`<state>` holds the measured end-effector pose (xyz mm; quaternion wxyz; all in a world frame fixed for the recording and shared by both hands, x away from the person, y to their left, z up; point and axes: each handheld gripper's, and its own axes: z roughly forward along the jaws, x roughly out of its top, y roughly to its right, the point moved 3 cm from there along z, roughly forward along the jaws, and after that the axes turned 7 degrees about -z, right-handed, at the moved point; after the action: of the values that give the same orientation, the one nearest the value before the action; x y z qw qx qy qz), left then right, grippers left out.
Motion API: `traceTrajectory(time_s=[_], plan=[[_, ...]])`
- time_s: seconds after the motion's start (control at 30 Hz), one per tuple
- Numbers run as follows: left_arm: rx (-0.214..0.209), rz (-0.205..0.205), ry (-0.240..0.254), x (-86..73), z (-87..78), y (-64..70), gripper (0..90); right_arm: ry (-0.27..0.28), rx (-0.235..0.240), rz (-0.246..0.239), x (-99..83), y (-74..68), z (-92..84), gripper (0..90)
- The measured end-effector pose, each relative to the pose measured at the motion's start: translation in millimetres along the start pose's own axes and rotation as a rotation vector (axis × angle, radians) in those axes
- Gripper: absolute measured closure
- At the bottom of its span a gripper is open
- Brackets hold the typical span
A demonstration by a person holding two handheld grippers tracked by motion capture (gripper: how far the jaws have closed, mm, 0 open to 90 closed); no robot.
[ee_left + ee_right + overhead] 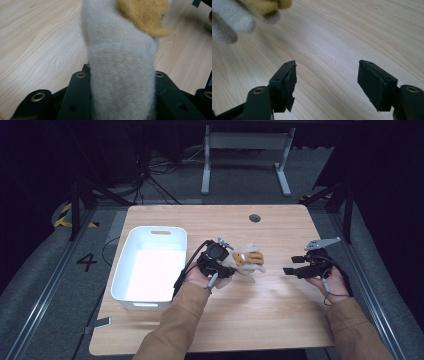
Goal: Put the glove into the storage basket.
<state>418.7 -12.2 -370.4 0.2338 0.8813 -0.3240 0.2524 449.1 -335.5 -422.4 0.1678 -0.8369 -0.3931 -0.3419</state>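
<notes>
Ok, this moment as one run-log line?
left hand-held gripper: shut on grey-and-tan glove | right hand-held gripper: open, holds nothing | white bin: left of glove

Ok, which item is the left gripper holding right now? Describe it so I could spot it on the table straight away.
Start at the white rectangular plastic bin on the left of the light wooden table. Just to its right, the left gripper is shut on a fuzzy grey knitted glove with mustard-yellow patches. It is the sole soft, fingered item there; the right gripper sits open and apart from it.
</notes>
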Motion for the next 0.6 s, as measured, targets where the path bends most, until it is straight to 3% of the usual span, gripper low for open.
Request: traceTrajectory(time_s=[0.2,0.6], plan=[[0.018,-0.021,0.005,7.2,-2.0,-4.3,68.2,-0.002,0.001,0.01,-0.5,0.3,-1.3,33.9],[0.086,-0.056,-0.06,26.5,-16.2,-11.7,68.2,-0.024,0.027,0.037,-4.3,5.0,-0.3,38.6]])
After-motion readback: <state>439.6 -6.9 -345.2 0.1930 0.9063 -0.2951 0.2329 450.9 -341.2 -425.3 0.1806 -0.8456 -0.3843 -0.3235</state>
